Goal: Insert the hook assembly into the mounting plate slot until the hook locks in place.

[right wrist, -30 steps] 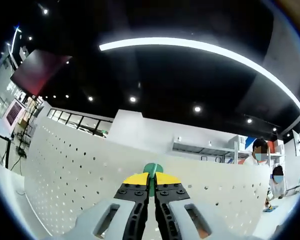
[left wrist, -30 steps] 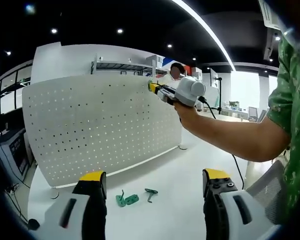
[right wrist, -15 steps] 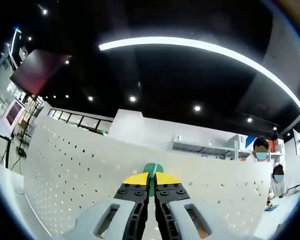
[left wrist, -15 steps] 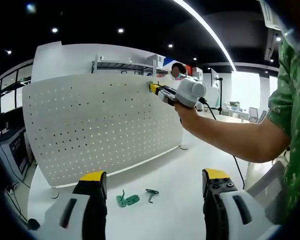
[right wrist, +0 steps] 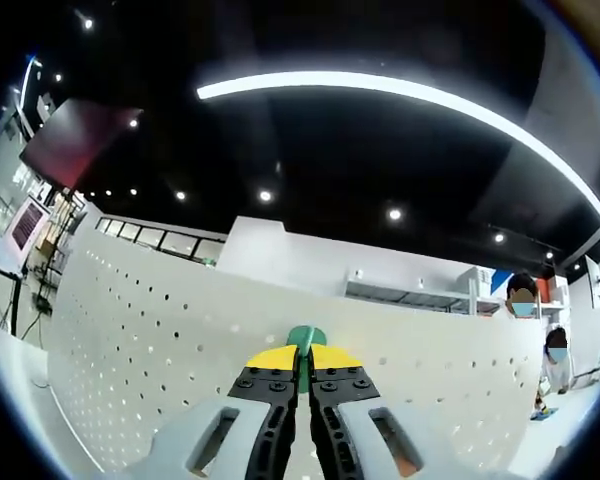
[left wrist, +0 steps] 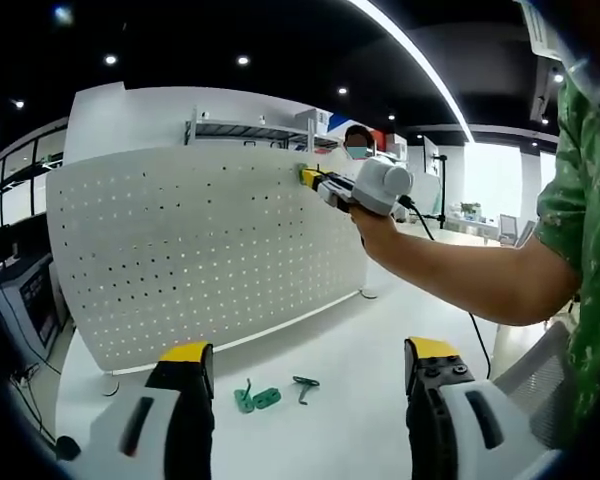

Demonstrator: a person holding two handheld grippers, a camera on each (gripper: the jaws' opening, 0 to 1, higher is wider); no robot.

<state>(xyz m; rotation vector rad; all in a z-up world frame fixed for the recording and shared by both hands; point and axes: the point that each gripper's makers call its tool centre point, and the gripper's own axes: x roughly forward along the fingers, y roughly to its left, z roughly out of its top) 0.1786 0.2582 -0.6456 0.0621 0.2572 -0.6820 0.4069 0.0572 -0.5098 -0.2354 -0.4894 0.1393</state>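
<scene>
Pinching a small green plastic hook (right wrist: 305, 336) between pressed-together yellow-tipped jaws: the right gripper (right wrist: 302, 362), raised against the top edge of the white perforated metal mounting plate (right wrist: 160, 340), standing directly ahead of it. Judging from the height, lining the hook up with a hole near the upper rim. In the left gripper view, showing as a grey body with yellow tips (left wrist: 315, 180), held out by a bare forearm (left wrist: 450, 270) from the right.

Waiting low over the white tabletop (left wrist: 360, 350): the left gripper (left wrist: 300, 365), jaws spread wide and holding nothing, likely kept back so the board and spare parts remain in sight. Lying just ahead between its jaws: two more green hook pieces (left wrist: 255, 399) and a darker green hook (left wrist: 304, 385), apart from each other.

Hiding most of the pinched hook: the jaw tips; only its rounded top peeking out. Impossible to tell whether its prongs are touching or entering a hole. Cut off at the right edge: a green patterned sleeve (left wrist: 580, 200).
</scene>
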